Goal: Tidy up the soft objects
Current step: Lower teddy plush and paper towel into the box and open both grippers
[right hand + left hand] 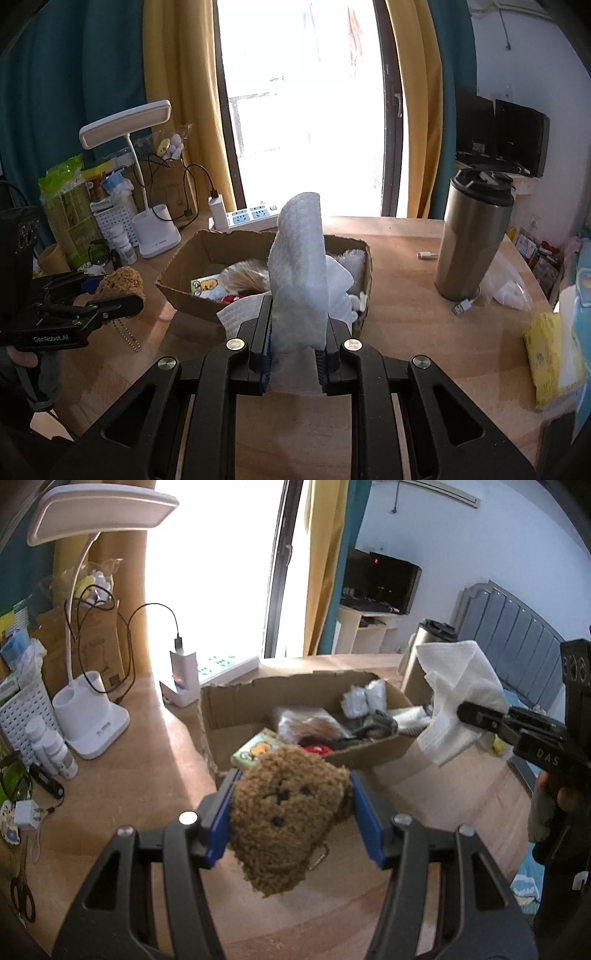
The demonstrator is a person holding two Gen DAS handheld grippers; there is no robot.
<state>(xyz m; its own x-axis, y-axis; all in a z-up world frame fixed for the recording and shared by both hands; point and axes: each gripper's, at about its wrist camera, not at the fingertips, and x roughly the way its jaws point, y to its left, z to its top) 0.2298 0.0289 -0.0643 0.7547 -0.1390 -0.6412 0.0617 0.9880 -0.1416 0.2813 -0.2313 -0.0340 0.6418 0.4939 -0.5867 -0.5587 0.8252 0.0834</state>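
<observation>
Reading "GenRobot.AI" on left hand-held gripper (110,295), "DAS" on right hand-held gripper (467,712)

Frame: my two grippers, left gripper (291,812) and right gripper (295,350), are black plastic with triangular cut-outs in the linkage arms.
Pads: blue strips line the inner faces of the fingers (221,812).
Fasteners: I count round silver screw heads at the pivots.
Markings: white lettering "GenRobot.AI" on the left body, "DAS" on the right.
Sleeve: grey cuff at the wrist.

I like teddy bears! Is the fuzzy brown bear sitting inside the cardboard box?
No, the left gripper holds the brown bear outside the cardboard box.
</observation>
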